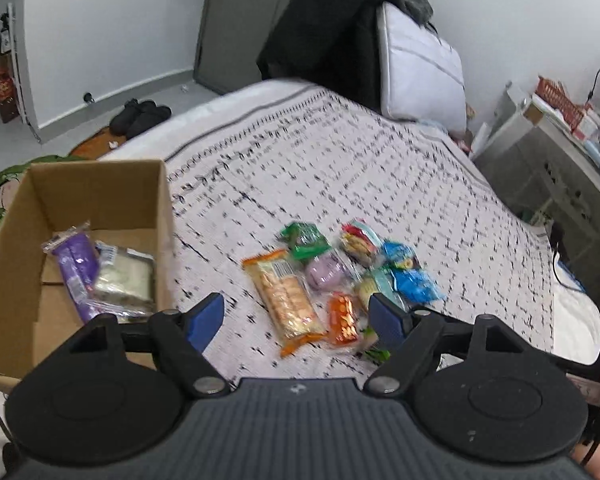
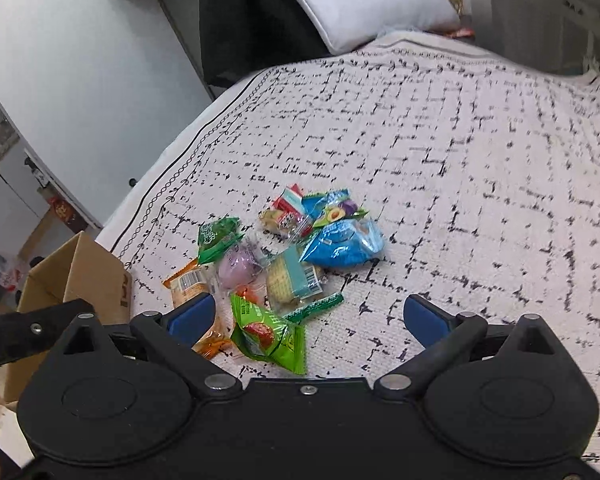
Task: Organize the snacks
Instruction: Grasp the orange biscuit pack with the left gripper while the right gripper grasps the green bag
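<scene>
A pile of snack packets lies on the patterned bedspread [image 1: 340, 168]. In the left wrist view a long orange cracker pack [image 1: 286, 298] lies nearest, with a small orange packet [image 1: 342, 318], a purple one [image 1: 324, 274], a green one [image 1: 306, 238] and a blue bag [image 1: 410, 276] beside it. My left gripper [image 1: 298, 320] hovers open just above the crackers, holding nothing. An open cardboard box [image 1: 100, 196] at the left holds a purple packet [image 1: 76, 268] and a white packet [image 1: 126, 278]. My right gripper [image 2: 308, 322] is open over a bright green packet [image 2: 272, 338], apart from it; the blue bag [image 2: 342, 244] lies beyond.
A white pillow [image 1: 420, 68] and dark clothing [image 1: 332, 28] sit at the head of the bed. A grey cabinet [image 1: 548, 168] with clutter stands to the right. Black slippers [image 1: 140, 116] lie on the floor past the bed's far edge. The box corner [image 2: 80, 276] shows at the right view's left.
</scene>
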The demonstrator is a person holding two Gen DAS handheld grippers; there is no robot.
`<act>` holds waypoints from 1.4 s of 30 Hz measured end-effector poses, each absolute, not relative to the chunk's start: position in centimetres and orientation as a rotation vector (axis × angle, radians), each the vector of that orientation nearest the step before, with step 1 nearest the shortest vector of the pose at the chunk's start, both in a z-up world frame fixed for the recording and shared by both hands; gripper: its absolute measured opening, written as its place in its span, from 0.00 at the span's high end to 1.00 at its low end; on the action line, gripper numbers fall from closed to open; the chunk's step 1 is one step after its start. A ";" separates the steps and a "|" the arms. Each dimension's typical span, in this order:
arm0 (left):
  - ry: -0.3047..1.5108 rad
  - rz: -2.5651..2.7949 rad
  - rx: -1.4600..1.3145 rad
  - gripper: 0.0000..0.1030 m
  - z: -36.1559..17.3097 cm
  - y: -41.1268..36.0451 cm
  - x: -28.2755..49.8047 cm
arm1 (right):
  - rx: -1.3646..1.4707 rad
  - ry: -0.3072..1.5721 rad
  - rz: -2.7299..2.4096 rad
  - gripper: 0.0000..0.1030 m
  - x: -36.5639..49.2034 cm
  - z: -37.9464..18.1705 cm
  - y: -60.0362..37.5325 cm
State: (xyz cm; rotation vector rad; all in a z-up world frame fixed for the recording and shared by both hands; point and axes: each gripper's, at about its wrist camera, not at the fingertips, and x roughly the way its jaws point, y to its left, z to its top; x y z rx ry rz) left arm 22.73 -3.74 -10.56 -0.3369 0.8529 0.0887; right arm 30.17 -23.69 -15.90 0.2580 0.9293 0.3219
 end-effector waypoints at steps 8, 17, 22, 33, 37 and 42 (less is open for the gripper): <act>0.933 0.148 -0.343 0.27 -11.5 -4.6 25.4 | 0.308 1.019 0.401 0.28 31.7 -18.0 -23.2; 1.012 0.210 -0.352 0.29 -13.2 -5.6 27.9 | 0.282 1.049 0.474 0.28 32.3 -19.0 -22.2; 1.034 0.213 -0.384 0.30 -14.1 -6.9 28.5 | 0.274 1.061 0.490 0.45 32.4 -19.2 -21.9; 1.038 0.260 -0.385 0.32 -15.1 -6.9 29.5 | 0.280 1.047 0.505 0.87 32.1 -18.8 -22.4; 1.046 0.269 -0.389 0.32 -15.4 -6.4 29.6 | 0.314 1.026 0.475 0.91 32.3 -18.5 -23.5; 1.064 0.282 -0.396 0.32 -16.5 -6.1 29.8 | 0.353 1.009 0.449 0.93 32.6 -18.4 -24.6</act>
